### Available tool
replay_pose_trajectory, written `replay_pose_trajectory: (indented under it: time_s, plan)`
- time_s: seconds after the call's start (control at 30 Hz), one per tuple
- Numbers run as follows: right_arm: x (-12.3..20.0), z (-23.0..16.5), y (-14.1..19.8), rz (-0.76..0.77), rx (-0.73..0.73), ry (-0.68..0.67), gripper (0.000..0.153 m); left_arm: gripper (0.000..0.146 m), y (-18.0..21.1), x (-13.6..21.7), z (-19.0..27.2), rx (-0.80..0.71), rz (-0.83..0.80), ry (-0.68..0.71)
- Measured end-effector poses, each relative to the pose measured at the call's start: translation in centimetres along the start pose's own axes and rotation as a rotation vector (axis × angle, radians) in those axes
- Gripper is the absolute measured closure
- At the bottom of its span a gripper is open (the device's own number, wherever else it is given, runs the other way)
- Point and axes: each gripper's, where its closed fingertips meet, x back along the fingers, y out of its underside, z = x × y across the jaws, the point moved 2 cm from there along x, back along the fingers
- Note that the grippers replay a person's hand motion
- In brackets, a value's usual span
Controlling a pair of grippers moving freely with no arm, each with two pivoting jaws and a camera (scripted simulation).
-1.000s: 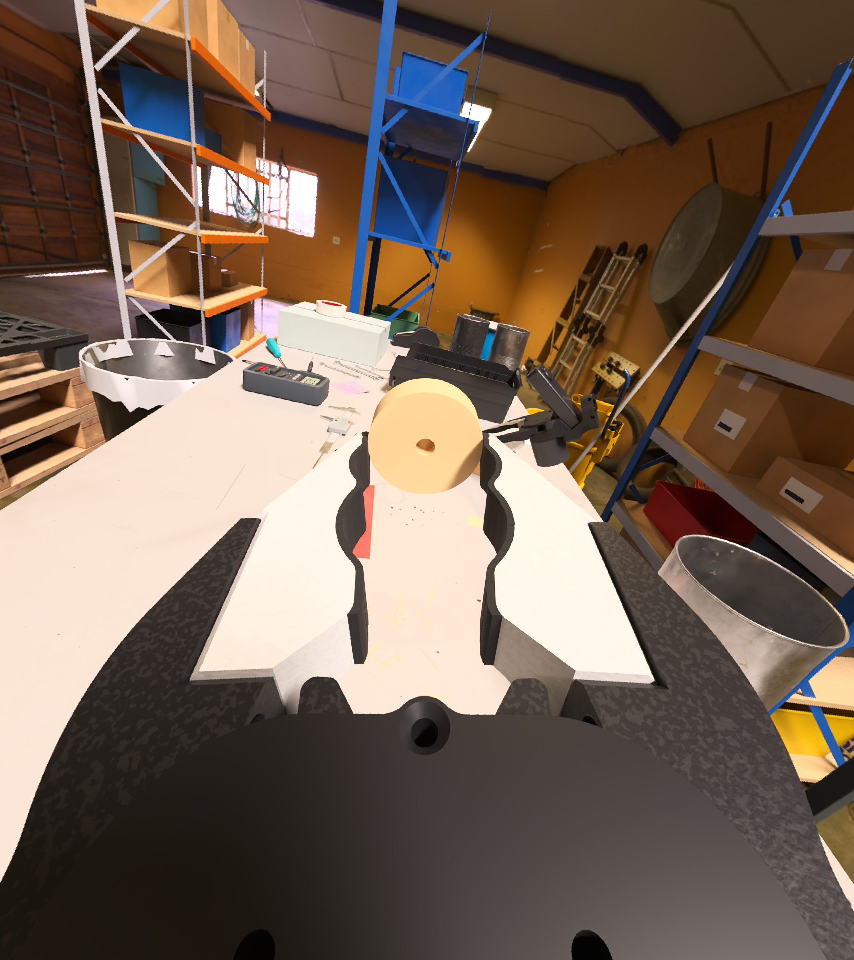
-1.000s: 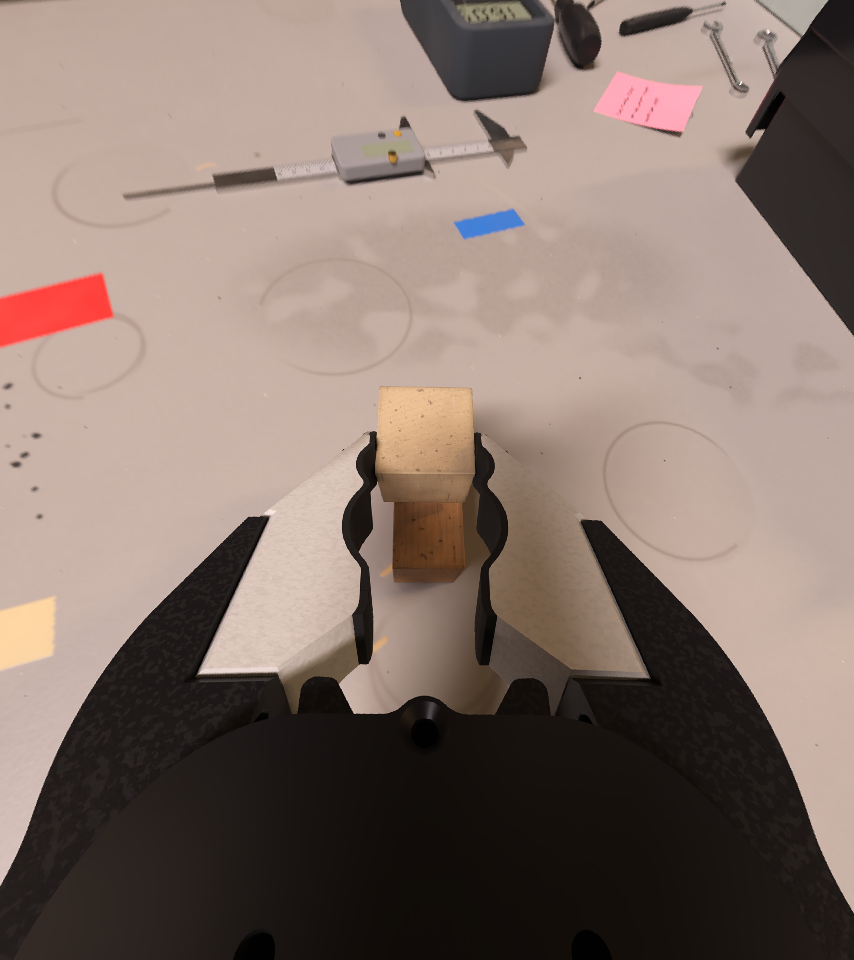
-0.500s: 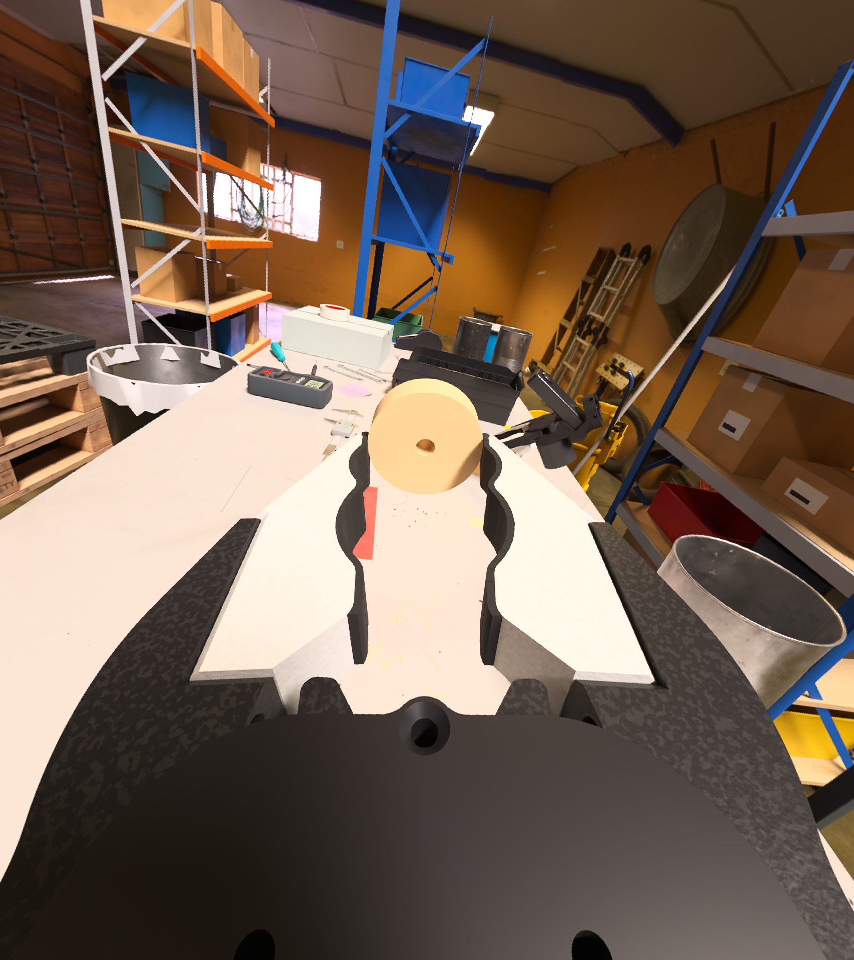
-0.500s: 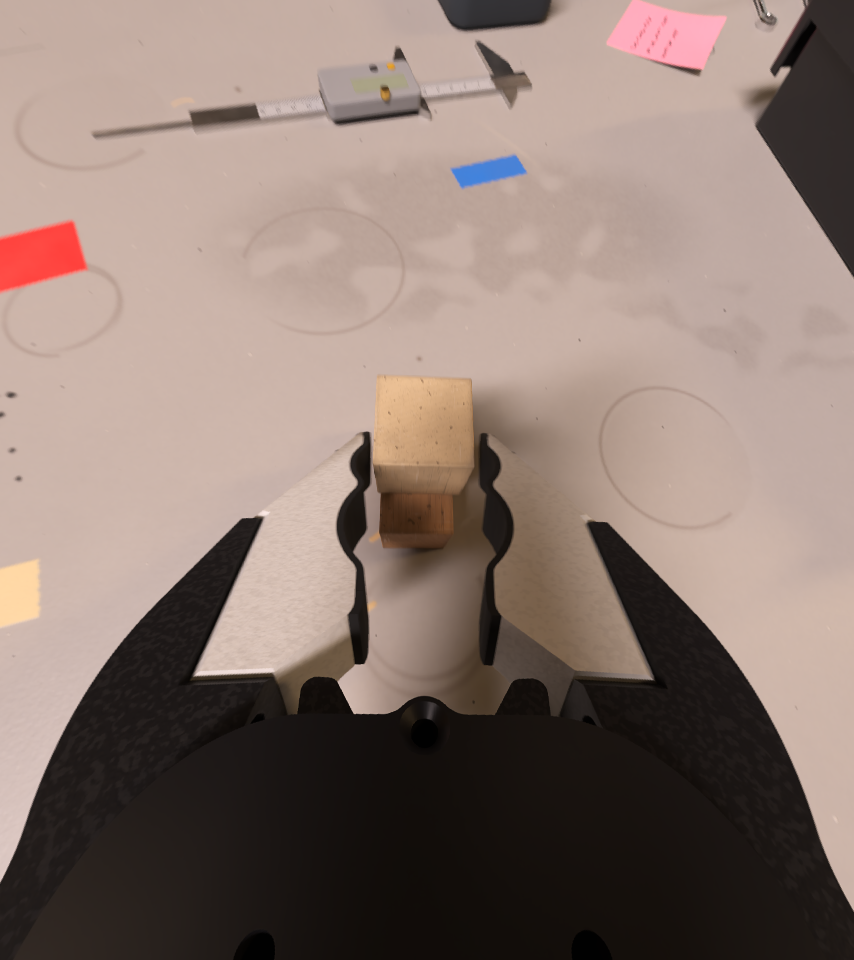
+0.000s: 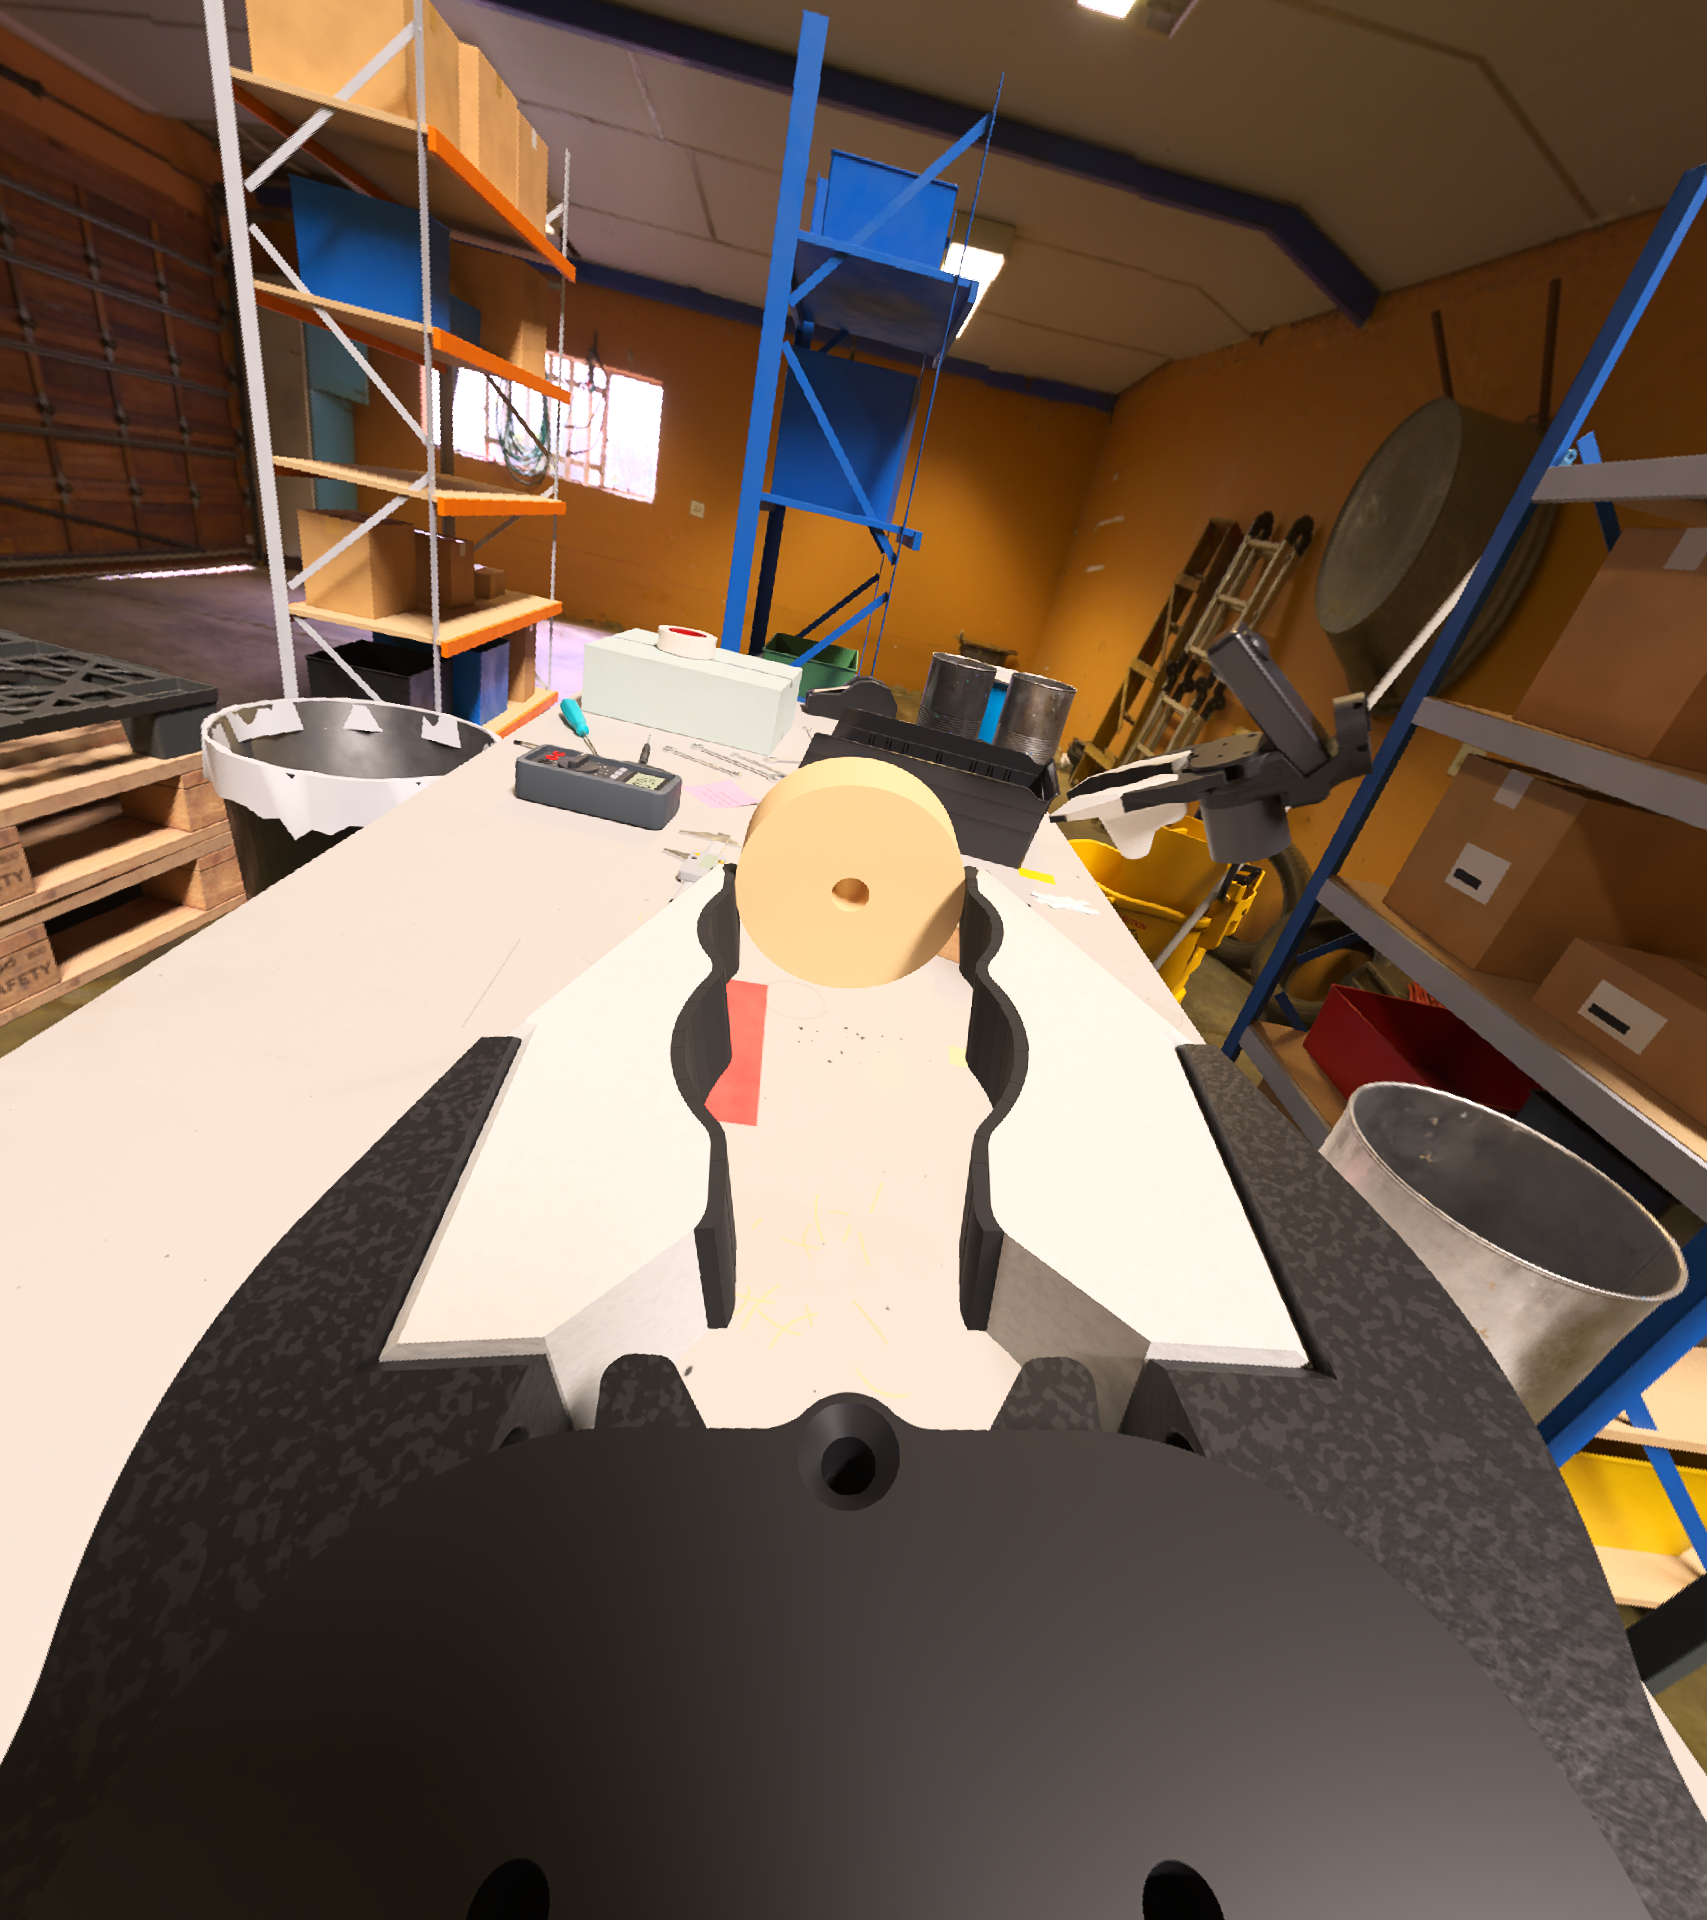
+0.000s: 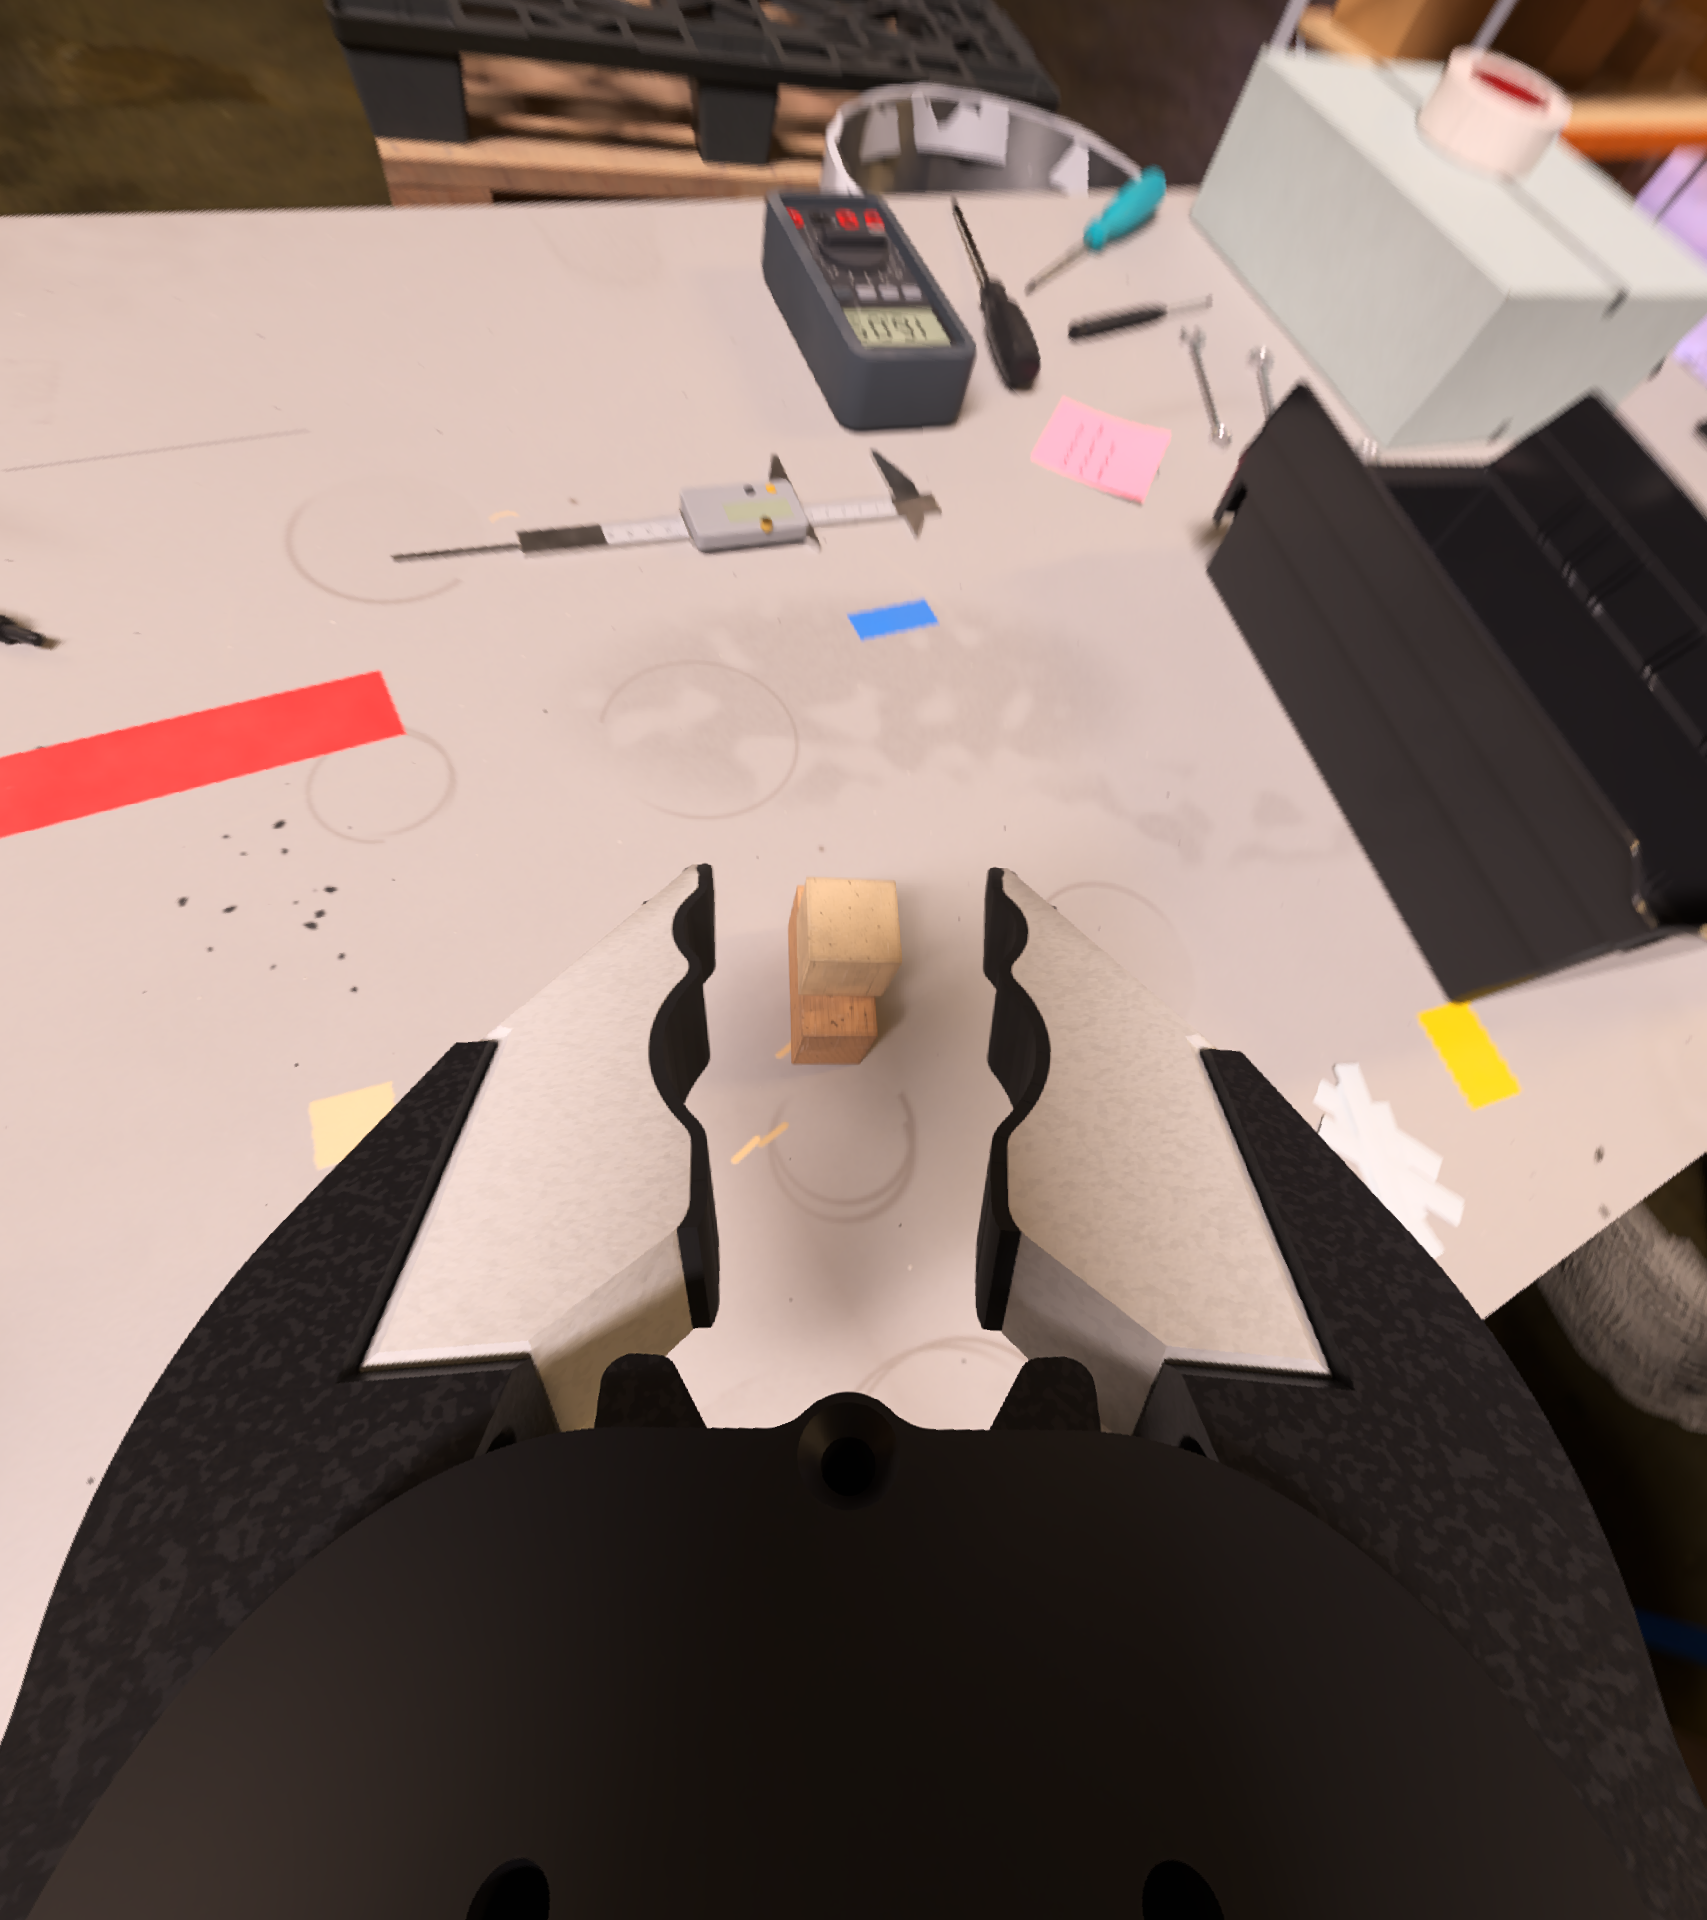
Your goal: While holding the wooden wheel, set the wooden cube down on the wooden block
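A: What is different from half a second back?

B: The right tongs [image 6: 849,904] have let go. Then, they were clamped on the wooden cube [image 6: 847,933] right over the wooden block [image 6: 833,1029]. Now their jaws stand wide apart and they have pulled up and back, so the 2 pieces sit small and clear in the gap between the fingers.

A: So where is the cube?

B: Resting on top of the block, on the tabletop [image 6: 205,520], touching neither finger. It overhangs a little toward the right, as far as I can judge from this angle, but it stands upright.

A: And the wheel?

B: No change. The left tongs [image 5: 847,902] stay clamped on the wooden wheel [image 5: 847,871], lifted above the tabletop with its centre hole facing the camera. In that same view the right tongs show farther off on the right, raised in the air higher than they were.

A: What does that mean for the job?

B: I would say the placing is done: the cube stands by itself while the wheel is held. The 1 risk I see is that slight overhang, so any further retreat should go straight away from the stack and not sweep across it.

A: Anything nearby to bump?

B: A caliper [image 6: 724,514] and a blue patch [image 6: 893,619] lie beyond, well apart from the stack.
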Motion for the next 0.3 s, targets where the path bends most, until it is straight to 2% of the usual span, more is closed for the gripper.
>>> replay_pose_trajectory:
  time_s: [0.1,0.2,0.3]
  plan:
    - [-2.1,0.4,2.0,-0.064,-0.068,-0.018,0.090,0.104,-0.1,0.1,0.2,-0.005,0.000,0.002]
    - [-4.7,0.3,5.2,-0.094,-0.144,-0.036,0.090,0.104,-0.3,0.3,0.2,-0.005,0.009,0.003]
    - [-6.9,-0.1,7.1,-0.058,-0.114,-0.083,0.090,0.104,-0.3,0.4,0.1,-0.002,0.011,0.002]
